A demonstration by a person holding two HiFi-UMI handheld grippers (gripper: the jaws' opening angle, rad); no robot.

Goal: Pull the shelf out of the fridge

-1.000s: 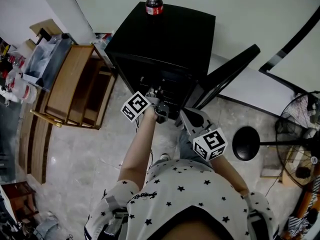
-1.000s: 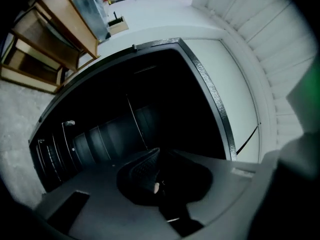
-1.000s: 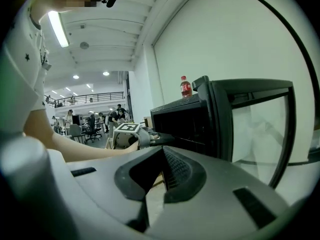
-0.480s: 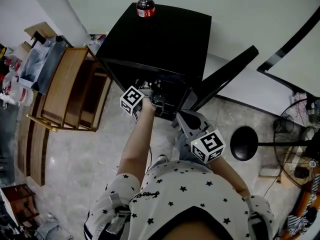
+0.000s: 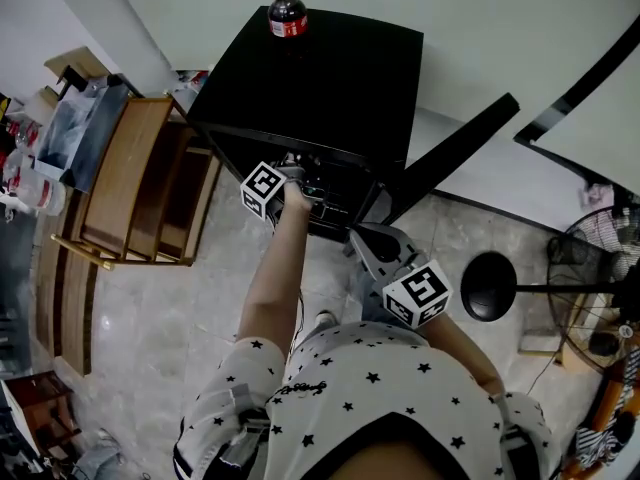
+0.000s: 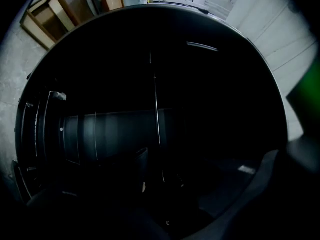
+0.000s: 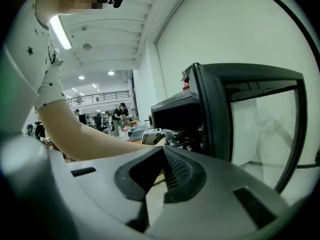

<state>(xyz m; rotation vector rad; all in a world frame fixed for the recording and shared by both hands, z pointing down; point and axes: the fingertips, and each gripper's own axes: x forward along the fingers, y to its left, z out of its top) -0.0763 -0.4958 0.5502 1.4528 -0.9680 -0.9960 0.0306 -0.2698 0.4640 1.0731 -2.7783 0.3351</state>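
Note:
A black mini fridge [image 5: 320,68] stands with its door [image 5: 450,148] swung open to the right. My left gripper [image 5: 300,183] reaches into the dark opening at the level of the wire shelf [image 5: 335,203]. In the left gripper view the inside is almost black. A thin shelf wire [image 6: 156,109] runs down between the dim jaws of the left gripper [image 6: 165,179], which are opening and stand apart without pressing on it. My right gripper [image 5: 365,243] hangs back in front of the fridge. Its jaws [image 7: 159,156] are shut with nothing between them.
A cola bottle [image 5: 287,10] stands on the fridge top. A wooden rack [image 5: 150,178] sits close on the left. A fan [image 5: 600,268] and a round black stand base [image 5: 490,286] are on the right. The open door [image 7: 250,119] bounds the right side.
My left gripper has slid a little deeper into the fridge opening. The right gripper has hardly moved.

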